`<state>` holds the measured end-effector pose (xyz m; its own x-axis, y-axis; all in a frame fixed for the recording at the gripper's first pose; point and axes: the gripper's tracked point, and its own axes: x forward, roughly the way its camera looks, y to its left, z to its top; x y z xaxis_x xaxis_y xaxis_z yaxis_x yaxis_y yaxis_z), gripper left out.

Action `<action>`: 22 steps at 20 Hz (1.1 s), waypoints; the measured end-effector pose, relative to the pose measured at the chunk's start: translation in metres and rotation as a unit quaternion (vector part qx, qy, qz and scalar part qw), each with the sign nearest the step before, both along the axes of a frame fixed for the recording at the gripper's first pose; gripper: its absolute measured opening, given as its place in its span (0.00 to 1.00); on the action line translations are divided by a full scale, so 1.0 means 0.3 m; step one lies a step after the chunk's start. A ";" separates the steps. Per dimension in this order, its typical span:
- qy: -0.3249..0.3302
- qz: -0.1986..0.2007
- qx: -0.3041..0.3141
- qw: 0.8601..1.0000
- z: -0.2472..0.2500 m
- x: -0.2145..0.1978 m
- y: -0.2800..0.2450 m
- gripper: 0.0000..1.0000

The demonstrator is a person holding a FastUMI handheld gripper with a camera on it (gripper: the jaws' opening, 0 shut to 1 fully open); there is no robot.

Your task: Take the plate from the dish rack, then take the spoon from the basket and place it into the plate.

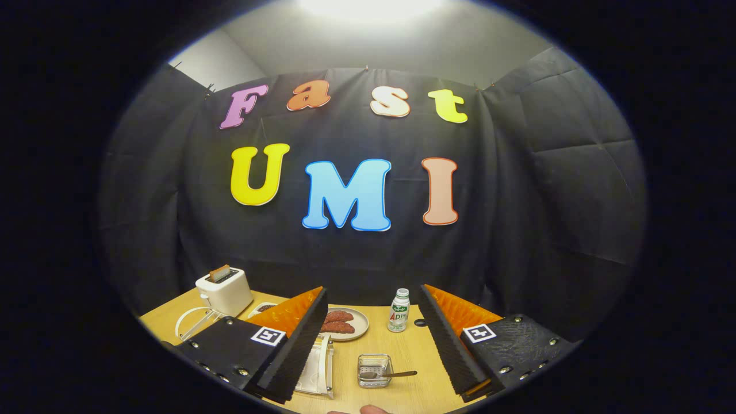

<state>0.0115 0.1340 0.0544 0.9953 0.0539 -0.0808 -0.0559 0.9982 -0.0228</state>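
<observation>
Tongs (374,345) hang released above the wooden surface (425,376), fingers spread wide with nothing between them, likely readied for a first pick. Just ahead, between the fingers, the spoon (388,375) lies across the small basket (374,370), handle poking out for easy taking. The dish rack (318,368) with the plate sits beside it, partly behind the left finger. Farther off stand a dish of food (344,323), a bottle (398,311) and a toaster (223,290).

A: Room?
B: Black cloth wall (368,253) right behind wooden table (414,385), creased. Grey wall (379,46) above the cloth.
A: Light?
B: Bright ceiling lamp (368,6), high over table.
</observation>
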 end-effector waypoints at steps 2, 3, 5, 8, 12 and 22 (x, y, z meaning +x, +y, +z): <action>0.022 0.012 0.004 1.000 -0.007 0.012 0.059 0.97; 0.030 0.018 0.008 0.999 -0.011 0.020 0.088 0.97; 0.037 0.024 0.000 0.999 -0.008 0.043 0.135 0.97; 0.067 0.042 -0.012 0.997 -0.049 0.071 0.215 0.97; 0.129 0.060 -0.021 0.990 -0.115 0.094 0.312 0.97; 0.295 0.011 -0.053 0.954 -0.422 0.180 0.435 0.97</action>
<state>0.0654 0.2644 -0.0722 0.7737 0.0347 -0.6326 -0.1118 0.9903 -0.0824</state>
